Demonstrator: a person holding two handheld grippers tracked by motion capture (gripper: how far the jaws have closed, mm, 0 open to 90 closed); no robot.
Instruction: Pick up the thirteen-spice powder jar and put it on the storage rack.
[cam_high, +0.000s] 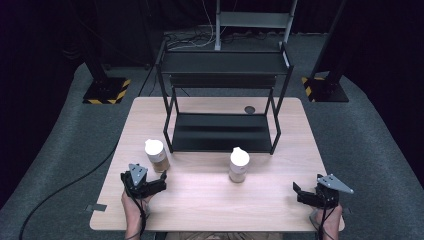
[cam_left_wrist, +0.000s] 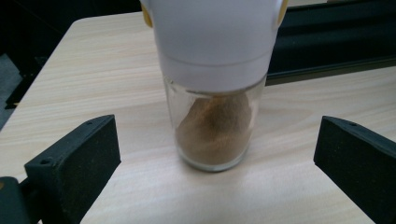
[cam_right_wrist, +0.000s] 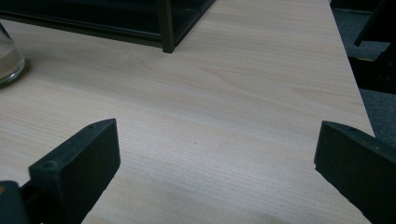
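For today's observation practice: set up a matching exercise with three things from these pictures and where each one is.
Things:
1. left jar
2. right jar
3. black shelf rack

Places:
A. at the far middle of the table
B. just ahead of the left gripper, between its open jaws
C. near the table's centre, apart from both grippers

Pairs: 1-B, 2-C, 3-A

I see 2 clear glass jars, the left jar (cam_high: 156, 156) and the right jar (cam_high: 238, 165), with white caps and brown powder, on my pale wood-grain table (cam_high: 210, 205); far rack (cam_high: 222, 100) black, both grippers black.
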